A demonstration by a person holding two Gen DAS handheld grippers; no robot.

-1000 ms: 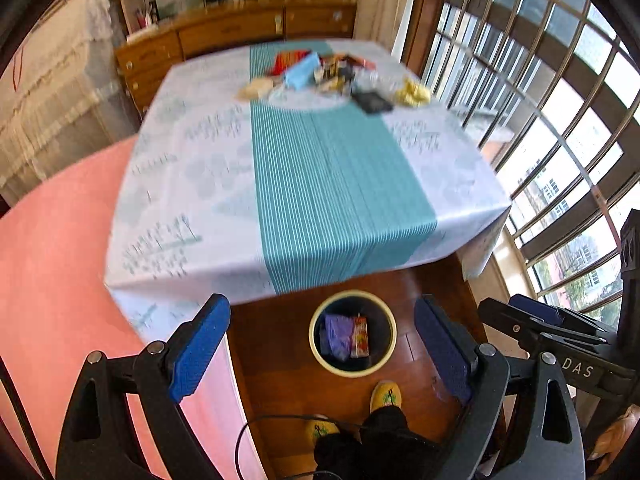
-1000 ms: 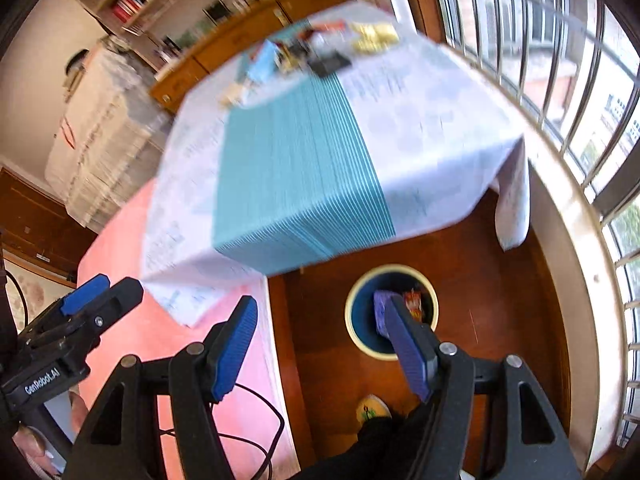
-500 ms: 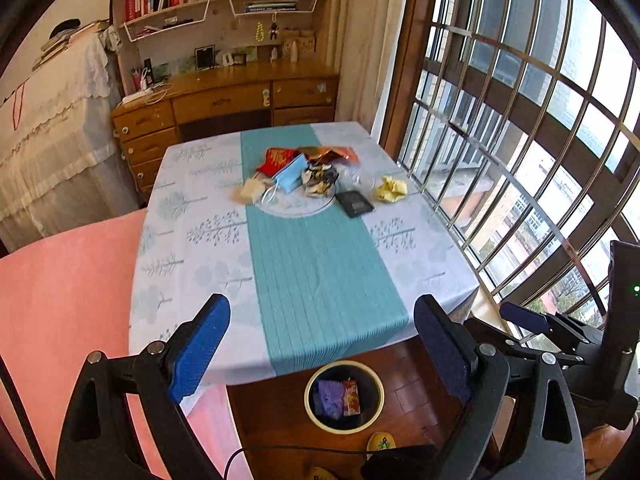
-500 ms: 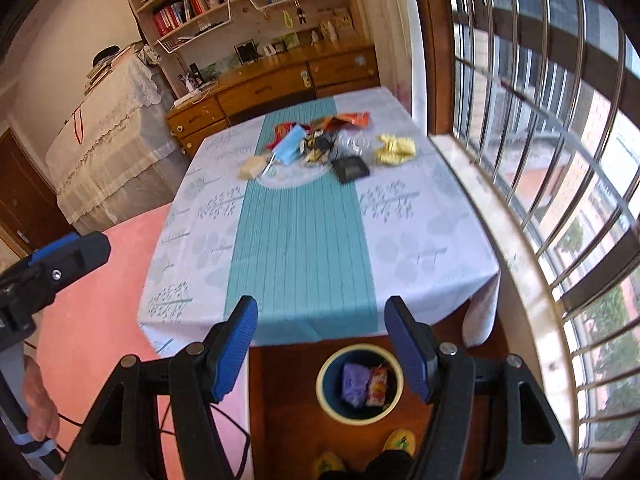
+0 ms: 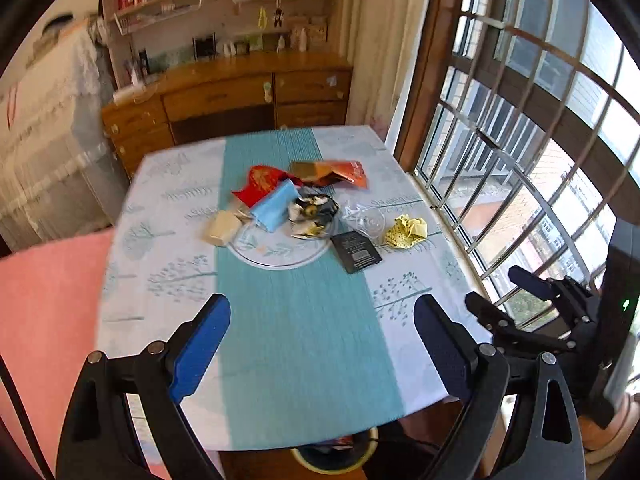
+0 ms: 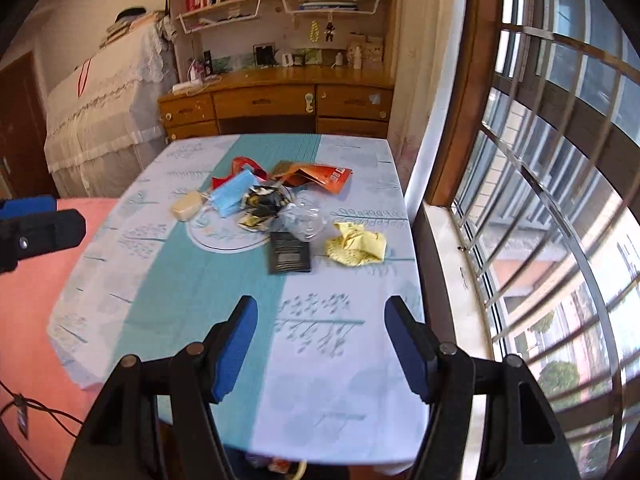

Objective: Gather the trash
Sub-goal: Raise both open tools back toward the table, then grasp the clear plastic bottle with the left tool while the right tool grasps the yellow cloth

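Left tool (image 5: 322, 346) released, empty. Trash pile sits mid-frame on the bench with the teal-striped white cloth (image 5: 304, 344). Crumpled yellow paper wad (image 6: 356, 245) lies up-right of the right tool (image 6: 320, 346), also released, and closer.

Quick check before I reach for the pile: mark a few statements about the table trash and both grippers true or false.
1. The left gripper holds a wrapper. False: its jaws stand apart with nothing between them.
2. The right gripper is open and empty. True.
3. The black packet lies on the near side of the pile. True.
4. The crumpled yellow paper sits at the pile's window side. True.
5. The blue face mask has fallen to the floor. False: it lies on the tablecloth among the trash.
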